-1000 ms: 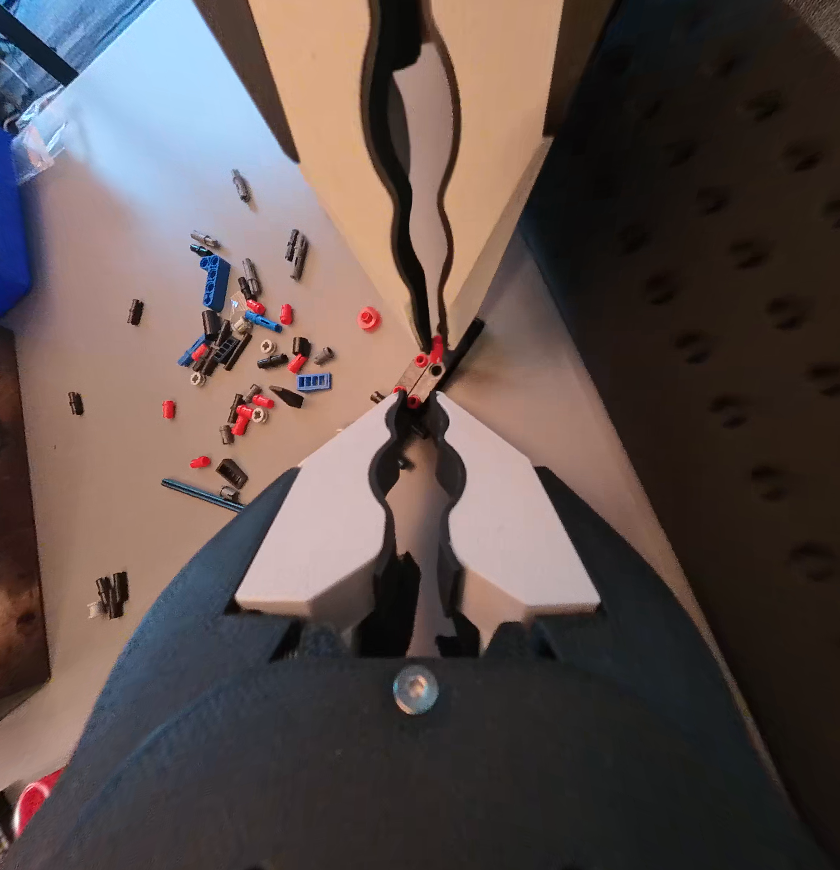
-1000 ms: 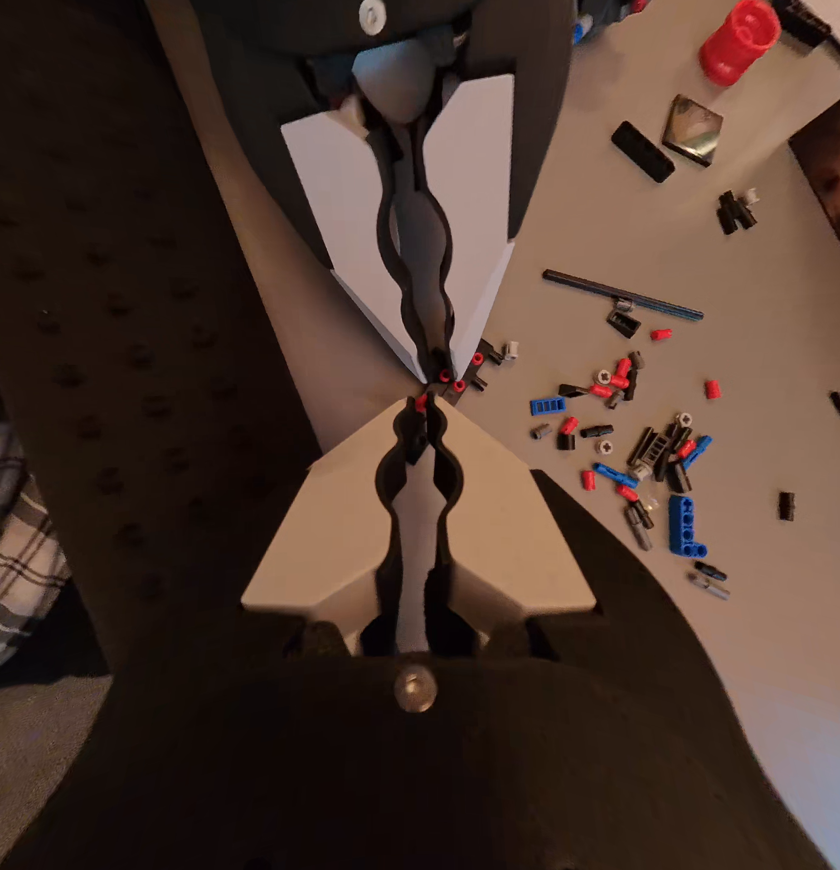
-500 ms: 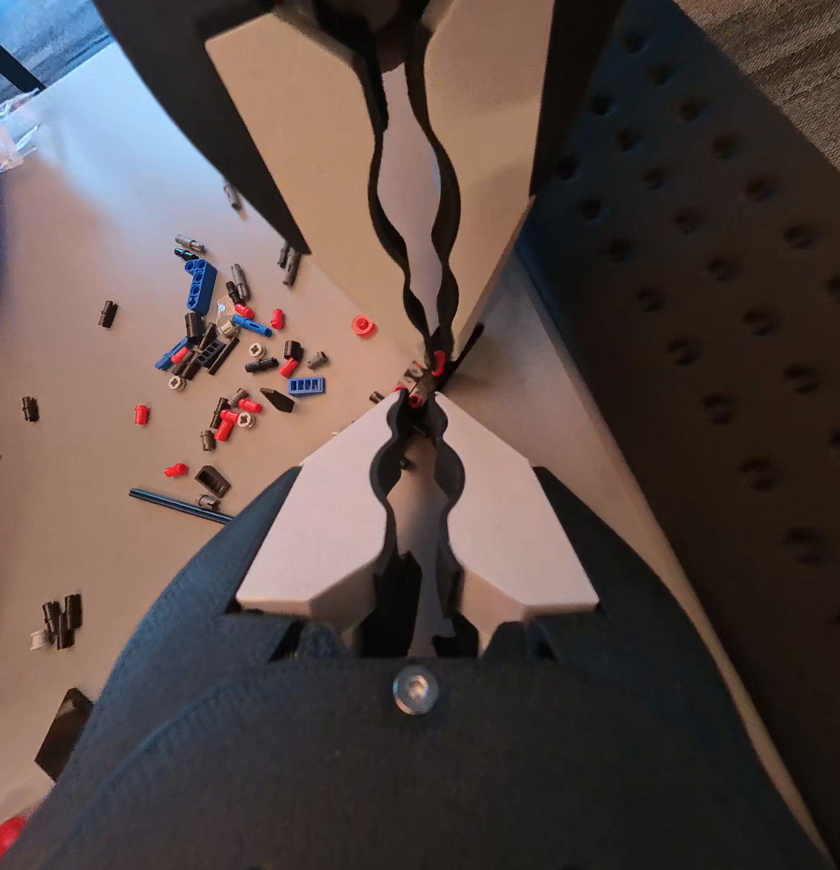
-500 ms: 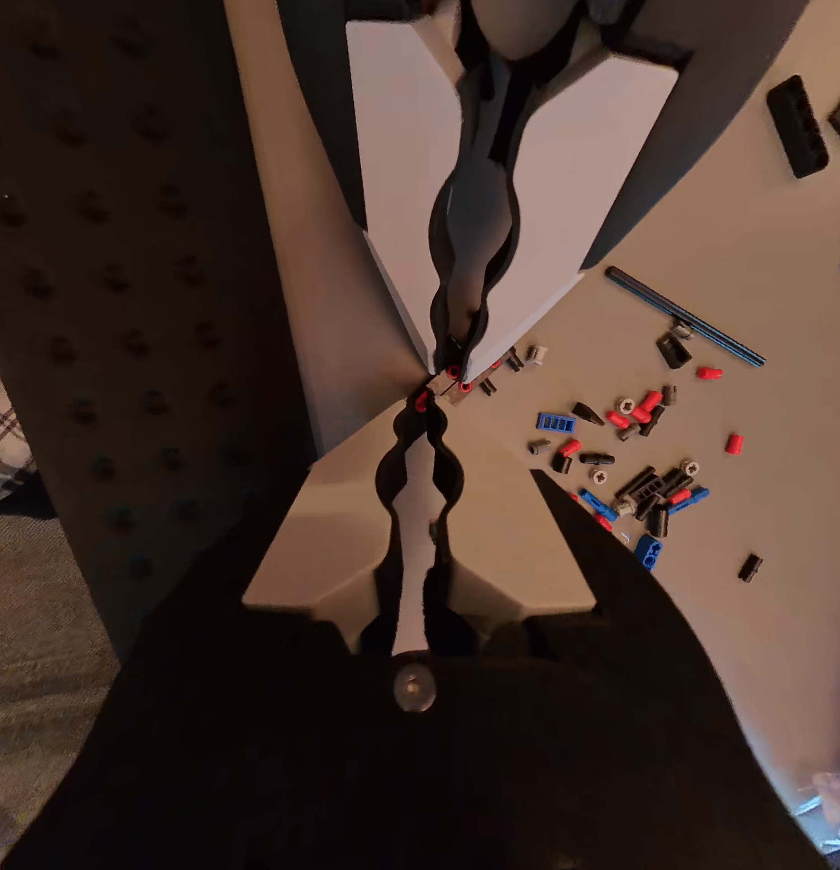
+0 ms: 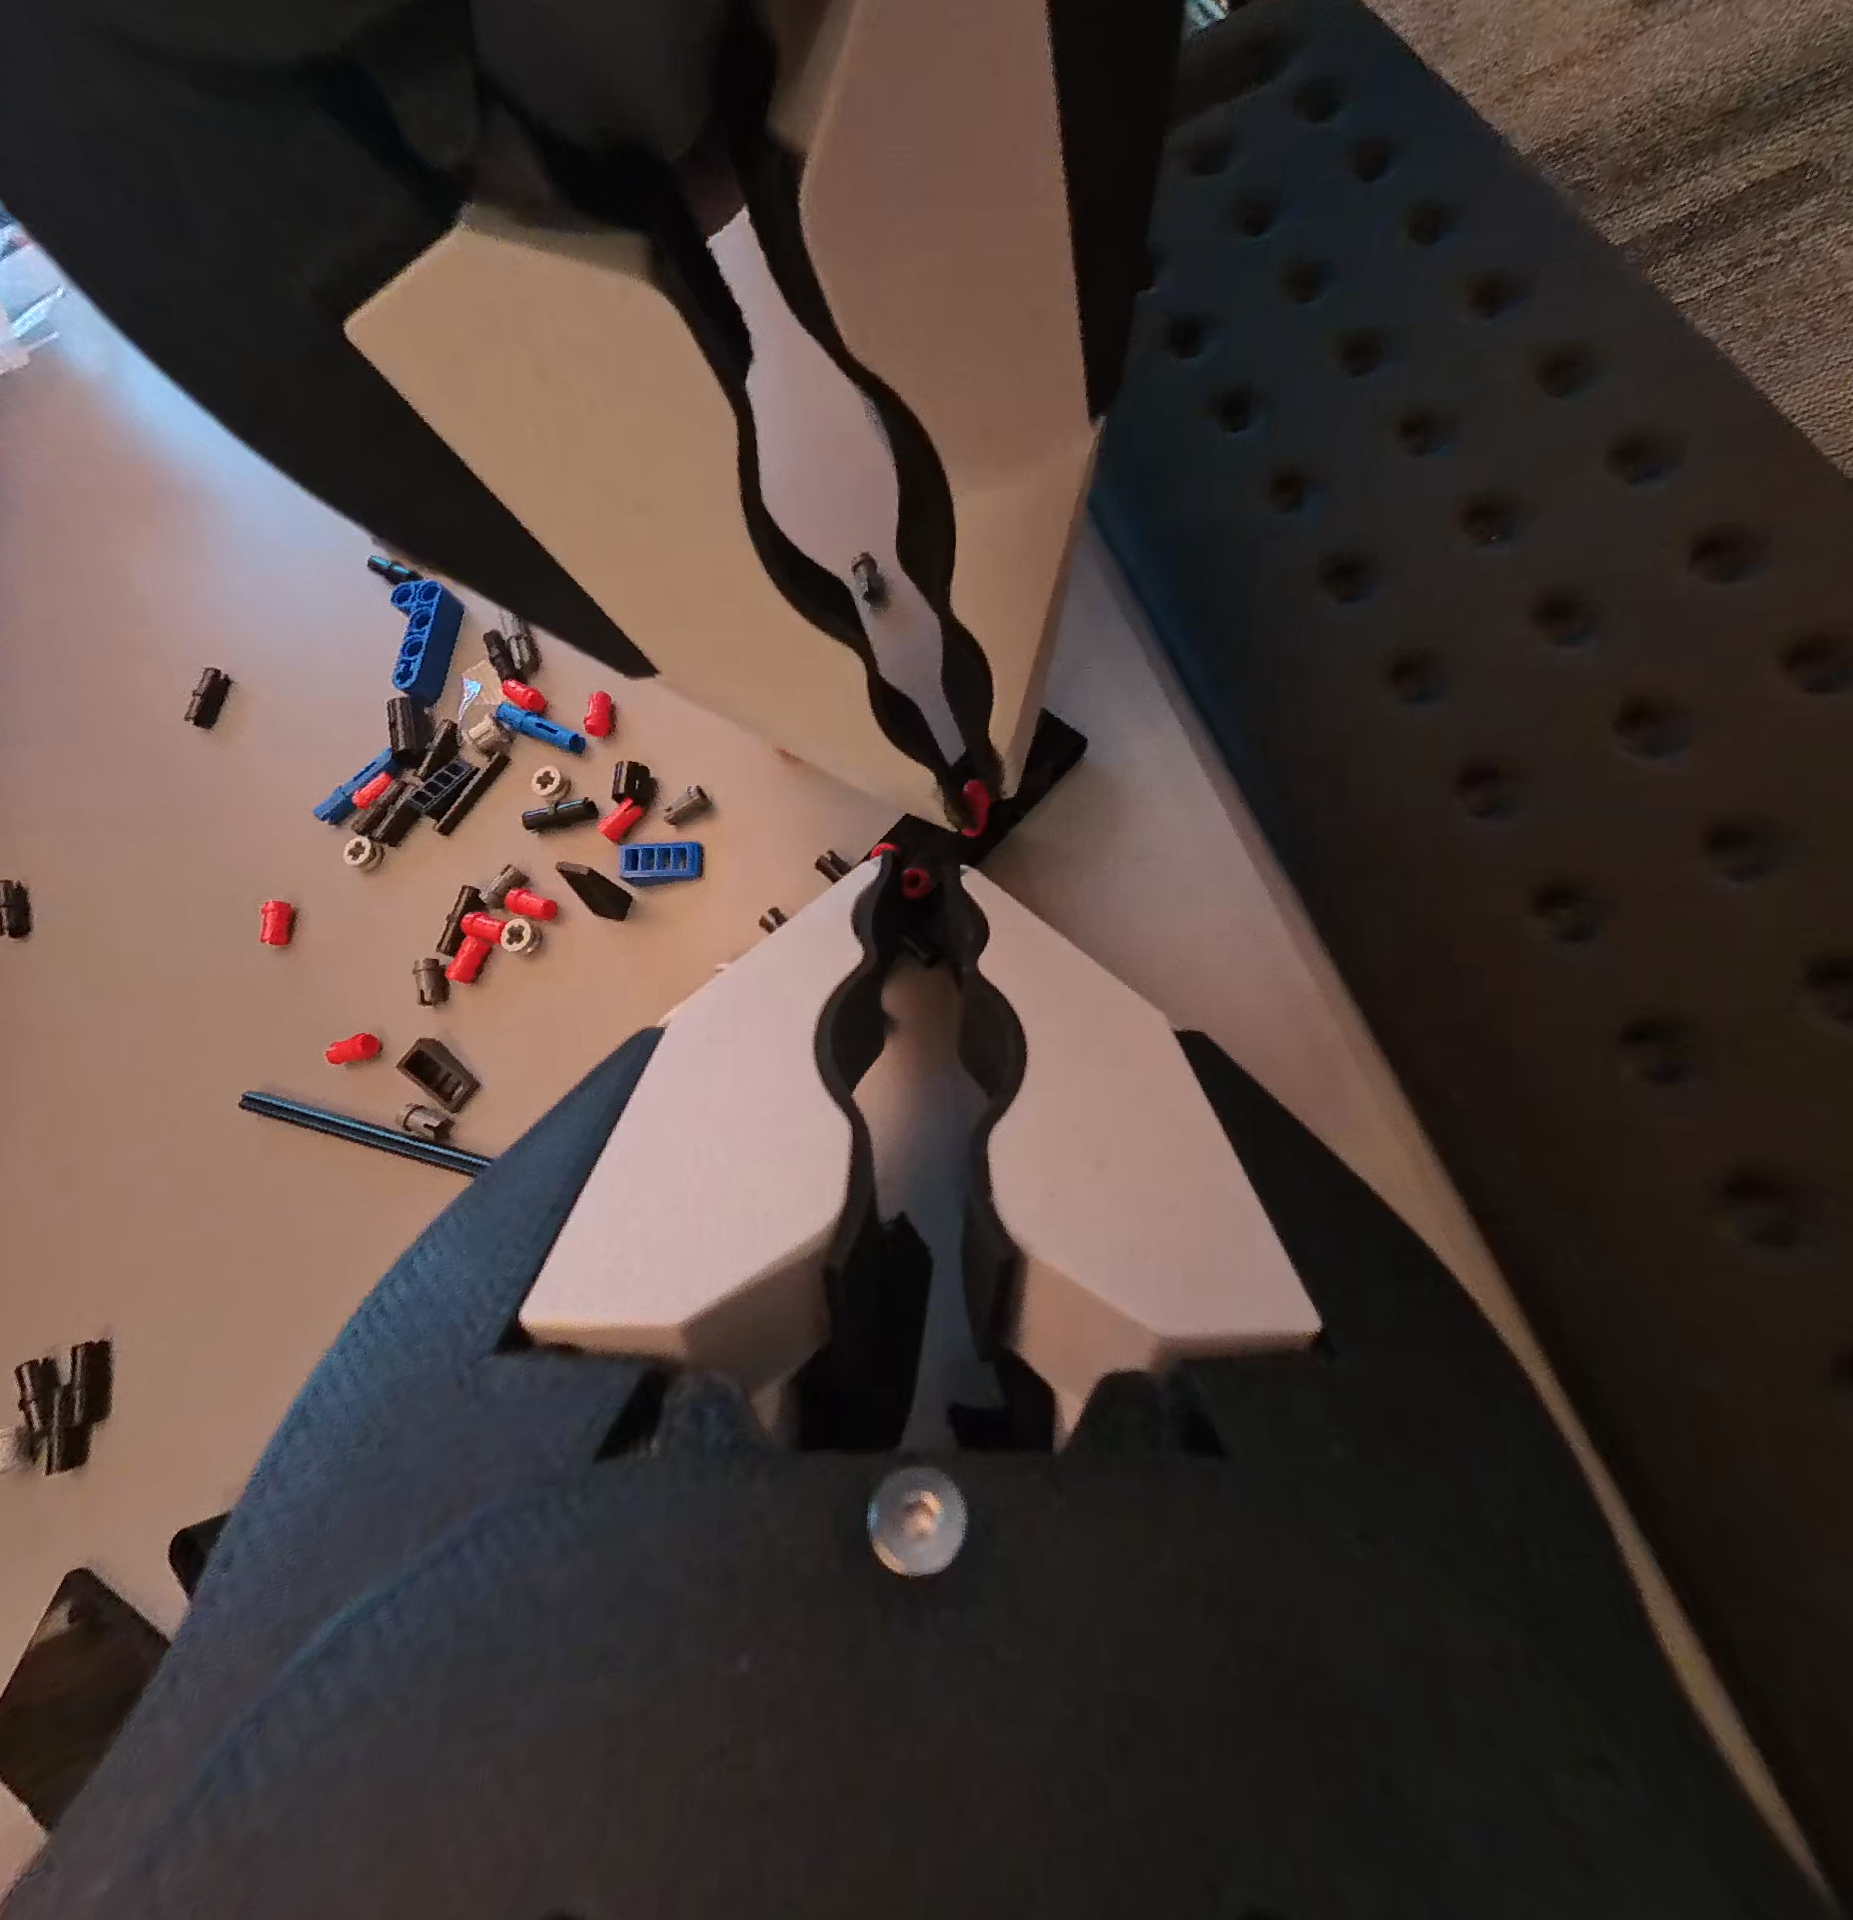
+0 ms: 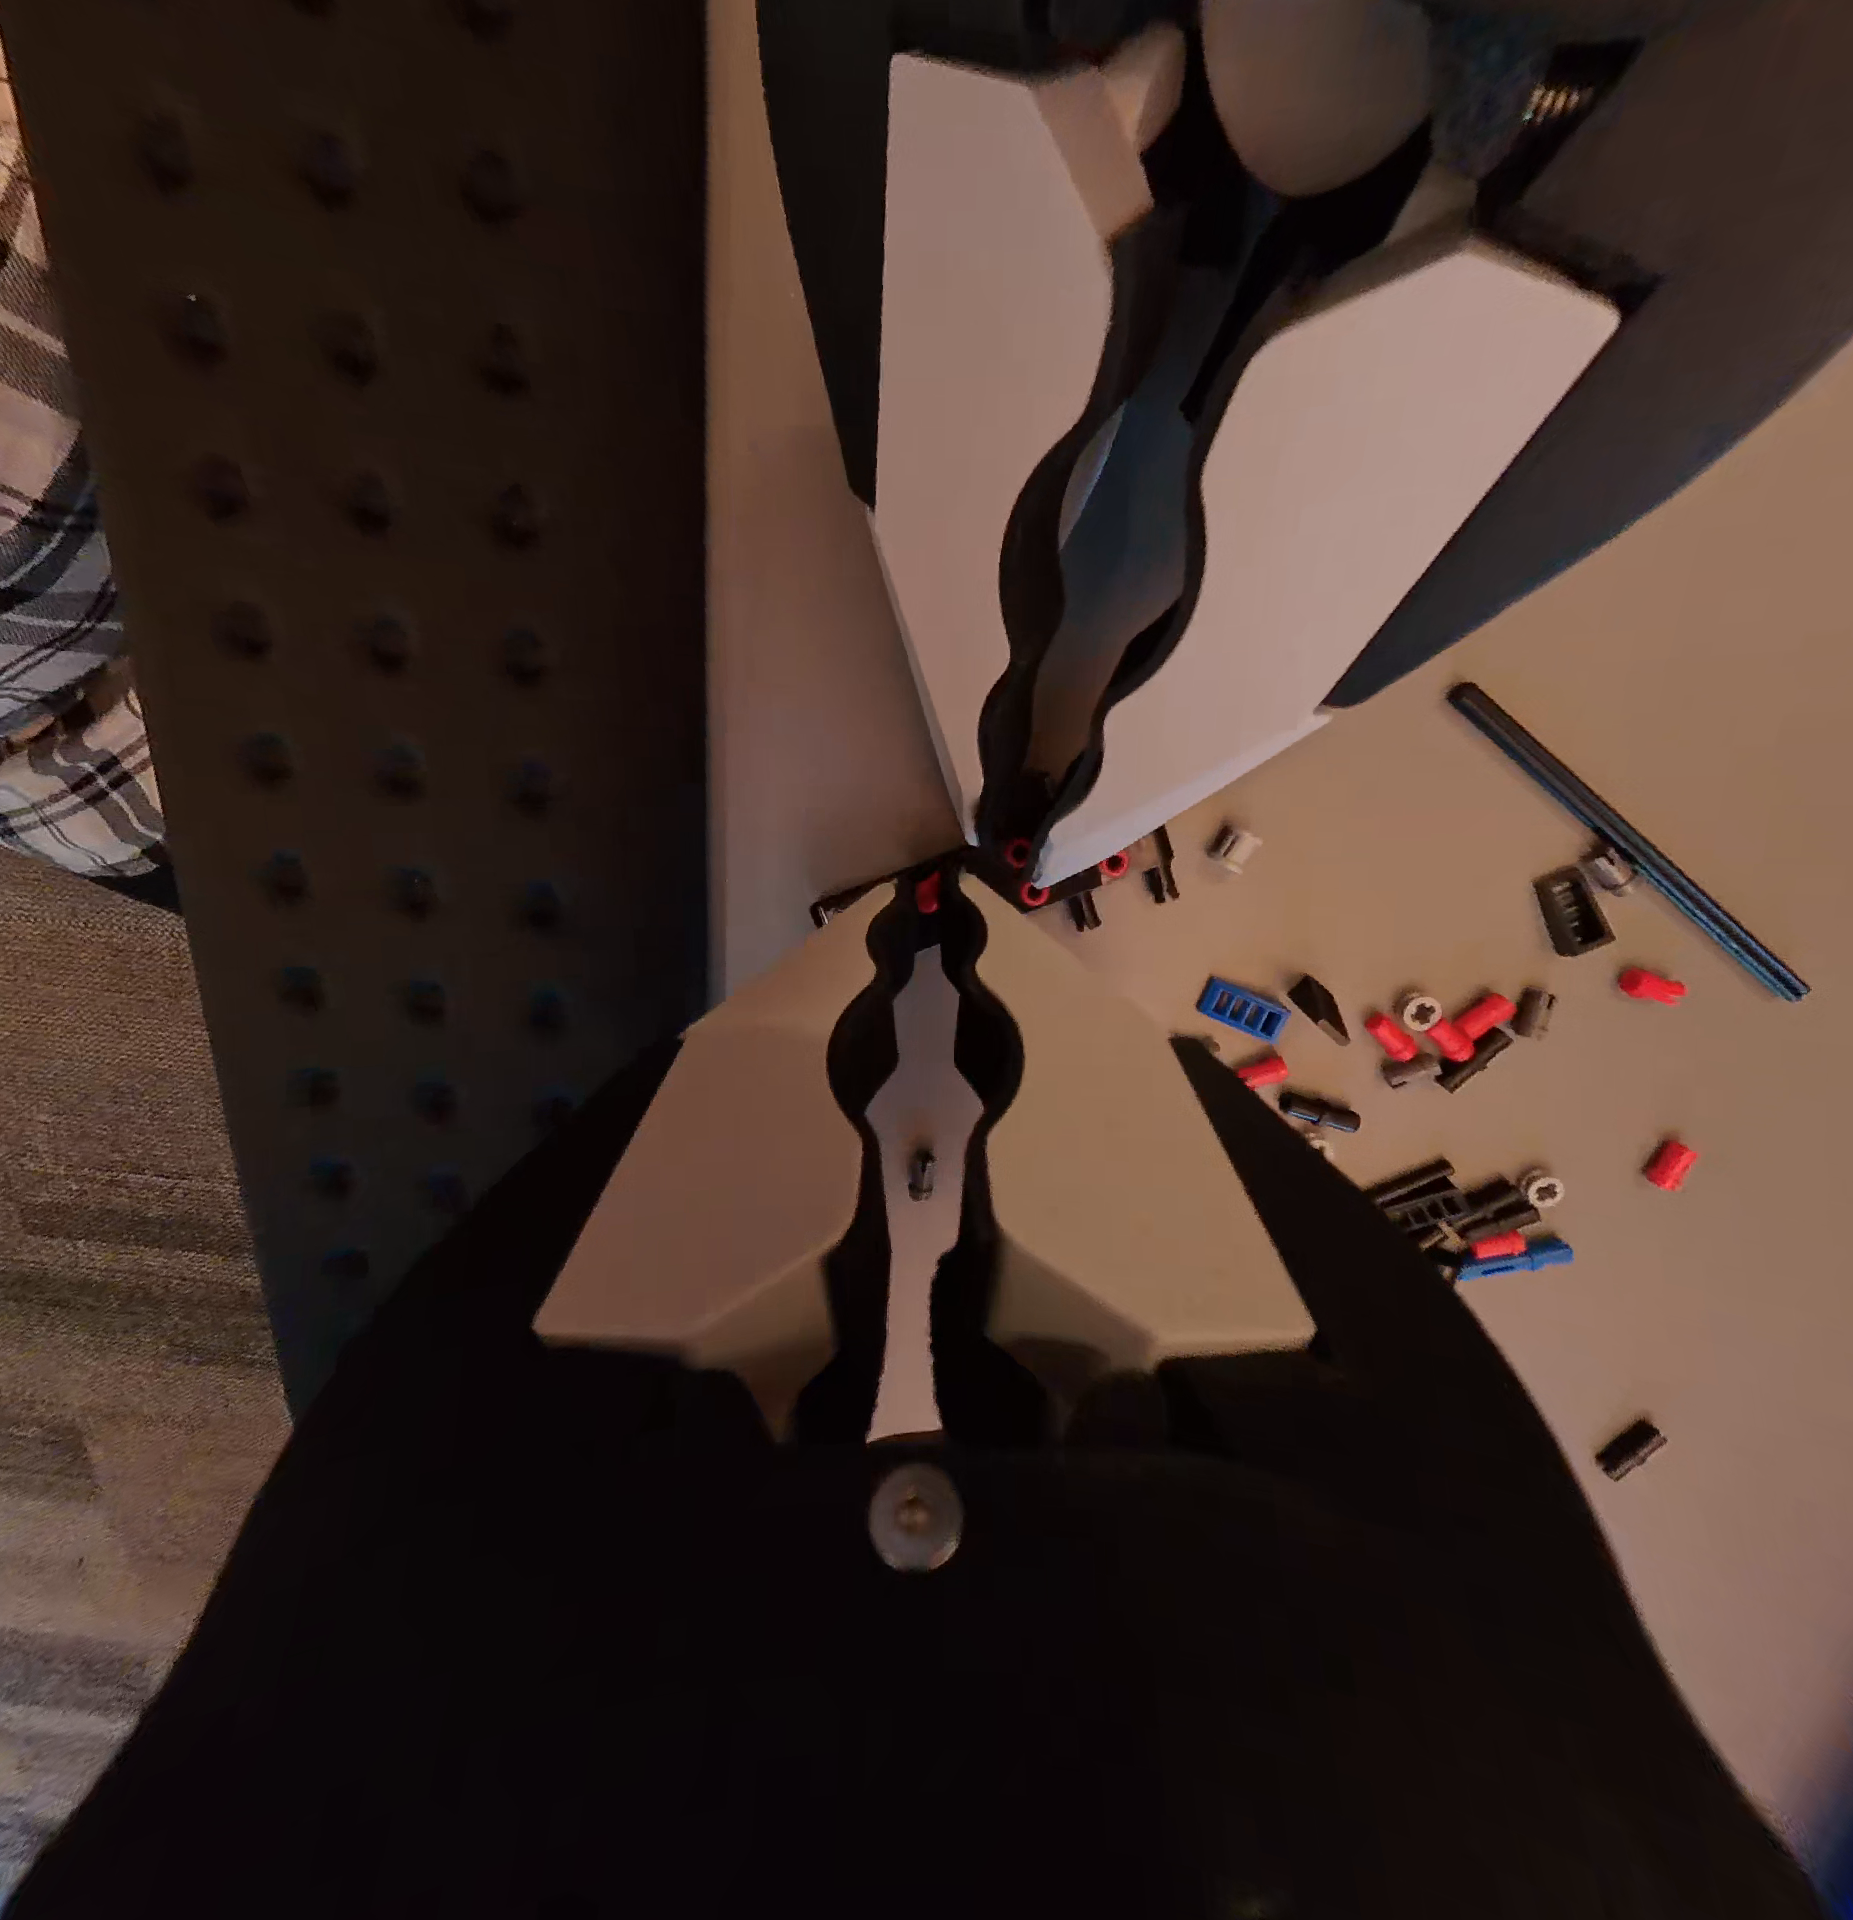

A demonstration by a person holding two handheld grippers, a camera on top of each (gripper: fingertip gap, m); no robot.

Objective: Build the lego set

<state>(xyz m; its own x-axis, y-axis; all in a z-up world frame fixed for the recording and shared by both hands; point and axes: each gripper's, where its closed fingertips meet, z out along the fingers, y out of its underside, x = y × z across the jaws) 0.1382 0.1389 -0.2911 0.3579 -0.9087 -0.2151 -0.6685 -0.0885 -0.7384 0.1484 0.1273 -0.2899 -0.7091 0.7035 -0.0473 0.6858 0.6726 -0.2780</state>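
Two grippers meet tip to tip above the pale table [image 5: 153, 1195], just beside a dark perforated panel [image 5: 1524, 623]. Left gripper [image 5: 917, 883] is clamped shut on a black lego beam [image 5: 1047, 769] studded with red pins; right gripper [image 6: 927, 899] is pinched closed on one red pin [image 6: 929, 891] at that beam's face. Loose pieces [image 5: 486, 790] lie scattered well apart on the table. Risk, as I judge it: the pin is tiny and held by its very end, so a skewed push could twist it free or lever the beam out of the left grip.
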